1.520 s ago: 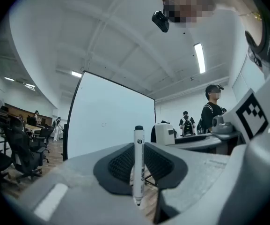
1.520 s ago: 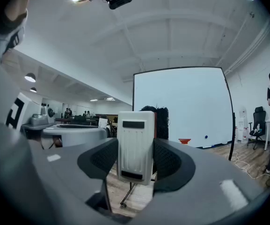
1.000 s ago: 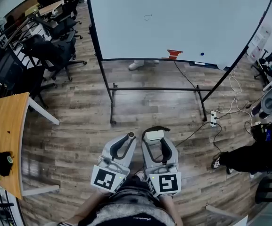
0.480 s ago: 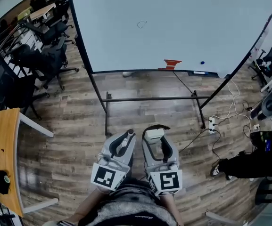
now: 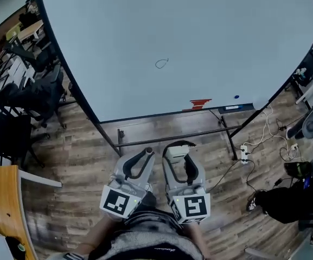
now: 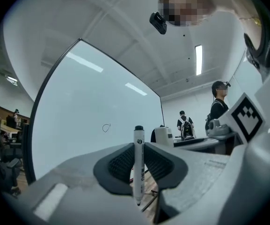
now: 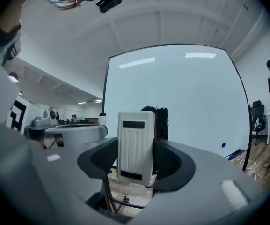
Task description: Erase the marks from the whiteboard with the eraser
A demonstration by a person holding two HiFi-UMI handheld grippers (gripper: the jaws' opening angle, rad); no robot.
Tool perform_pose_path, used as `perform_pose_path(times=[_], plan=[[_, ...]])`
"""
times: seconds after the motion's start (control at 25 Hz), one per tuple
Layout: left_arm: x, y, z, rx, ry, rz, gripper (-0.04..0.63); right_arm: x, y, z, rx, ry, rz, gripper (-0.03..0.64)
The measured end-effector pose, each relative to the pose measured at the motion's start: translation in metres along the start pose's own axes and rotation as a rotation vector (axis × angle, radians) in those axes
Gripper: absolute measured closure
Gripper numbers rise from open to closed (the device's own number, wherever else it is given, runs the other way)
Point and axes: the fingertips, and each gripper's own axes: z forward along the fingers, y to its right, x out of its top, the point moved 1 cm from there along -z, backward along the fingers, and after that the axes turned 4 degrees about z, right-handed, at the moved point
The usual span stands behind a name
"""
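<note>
Ahead whiteboard (image 5: 199,37); marker (image 6: 138,142) in left gripper (image 6: 138,165), eraser (image 7: 135,142) in right gripper (image 7: 135,165).

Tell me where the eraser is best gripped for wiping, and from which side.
Grip the eraser by its two long edges, mid-length, coming from the ribbed white back, as the right tongs do. That leaves the dark felt face free, turned toward the whiteboard.

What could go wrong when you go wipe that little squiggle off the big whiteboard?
The loose cables and white power strip on the wooden floor by the whiteboard stand could trip the person. The left tongs grip a white marker pen, which might bump the whiteboard and perhaps add a mark. The white plastic eraser in the right tongs could miss the small loop mark.
</note>
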Motion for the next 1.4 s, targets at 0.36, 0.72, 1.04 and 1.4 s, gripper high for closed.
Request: perform_pose_path(times=[0.36, 0.72, 1.04, 1.4], plan=[[-0.015, -0.068, 0.047, -0.019, -0.012, -0.058, 0.522, -0.011, 0.007, 0.079, -0.027, -0.054, 0.006, 0.373], [-0.024, -0.094, 0.071, 0.023, -0.015, -0.034, 0.522, -0.008, 0.023, 0.124, 0.019, -0.072, -0.005, 0.373], [-0.012, -0.111, 0.109, 0.121, -0.006, -0.018, 0.522, 0.024, 0.064, 0.167, 0.065, -0.015, -0.037, 0.373], [0.001, -0.116, 0.178, 0.216, 0.019, 0.013, 0.522, 0.062, 0.142, 0.215, 0.062, 0.029, -0.091, 0.373]])
